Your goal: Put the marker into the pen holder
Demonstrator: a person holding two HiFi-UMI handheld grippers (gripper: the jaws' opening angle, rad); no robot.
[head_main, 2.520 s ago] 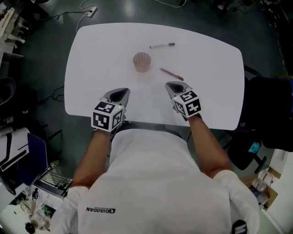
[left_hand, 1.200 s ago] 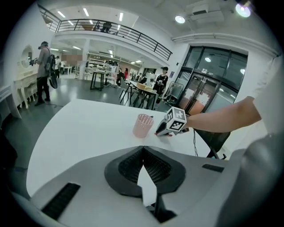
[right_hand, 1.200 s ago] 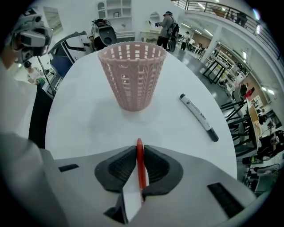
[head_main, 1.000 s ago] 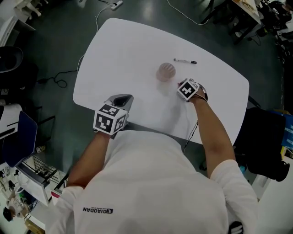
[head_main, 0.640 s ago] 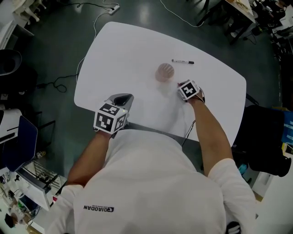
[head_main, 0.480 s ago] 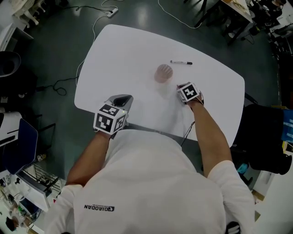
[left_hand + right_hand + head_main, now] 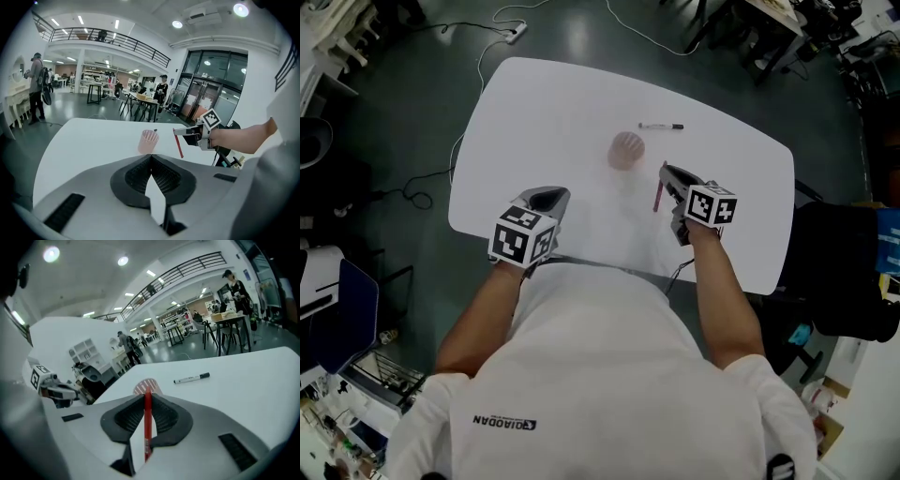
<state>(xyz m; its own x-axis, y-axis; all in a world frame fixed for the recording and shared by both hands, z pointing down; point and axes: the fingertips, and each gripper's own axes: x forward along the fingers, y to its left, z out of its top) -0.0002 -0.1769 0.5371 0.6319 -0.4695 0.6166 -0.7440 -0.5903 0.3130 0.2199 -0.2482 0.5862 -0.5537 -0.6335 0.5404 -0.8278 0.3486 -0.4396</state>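
Observation:
A pink mesh pen holder (image 7: pixel 626 150) stands upright near the middle of the white table (image 7: pixel 534 103). My right gripper (image 7: pixel 666 176) is raised just right of it and shut on a thin red marker (image 7: pixel 657 195), which hangs down from the jaws. In the right gripper view the red marker (image 7: pixel 147 423) runs upright between the pads, with the pen holder (image 7: pixel 146 386) straight behind it. The left gripper view shows the pen holder (image 7: pixel 148 141) and the red marker (image 7: pixel 178 143) side by side but apart. My left gripper (image 7: pixel 548 197) rests shut and empty near the table's front edge.
A white marker with a black cap (image 7: pixel 661 126) lies on the table behind and right of the holder, and the same marker (image 7: pixel 191 378) shows in the right gripper view. Dark floor, cables and chairs surround the table. A black chair (image 7: pixel 844 272) stands at the right.
The red marker lay on the table right of the holder. My right gripper went down to it, closed on it and has lifted it up and back toward me.

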